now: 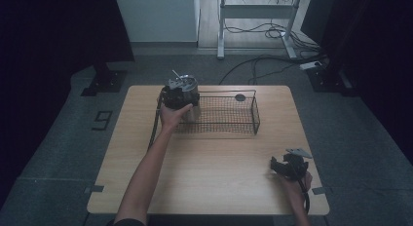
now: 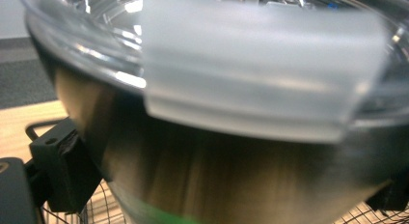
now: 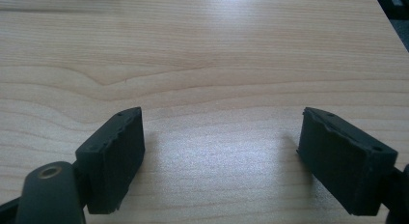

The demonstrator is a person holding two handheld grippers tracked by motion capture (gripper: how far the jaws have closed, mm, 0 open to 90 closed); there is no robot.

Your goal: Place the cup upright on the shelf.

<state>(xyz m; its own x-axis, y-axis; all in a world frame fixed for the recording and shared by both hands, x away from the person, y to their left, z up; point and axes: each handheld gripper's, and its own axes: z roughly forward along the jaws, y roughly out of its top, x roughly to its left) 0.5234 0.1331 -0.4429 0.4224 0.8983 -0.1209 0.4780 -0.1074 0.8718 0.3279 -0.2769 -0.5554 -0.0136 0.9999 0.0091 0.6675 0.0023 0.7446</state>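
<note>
Table (image 1: 214, 162): light wood-grain top, rectangular, bare along its near edge and across its middle.
Small dark disc (image 1: 240, 97): lies near the table's far edge, towards the far right corner; whether it sits on the table top or on mesh cannot be told.
Floor (image 1: 58, 153): grey carpet on all sides of the table.
Floor marking (image 1: 102, 120): dark figure on the carpet, just off the table's left edge.
Tape pieces (image 1: 96, 189): small grey strips on the carpet at the table's near corners.
Metal frame (image 1: 255, 14): pale stand beyond the far edge.
Cables (image 1: 265, 60): dark loops on the floor under and beside that frame.
Black curtain (image 1: 53, 31): hangs beyond the far left corner.
</note>
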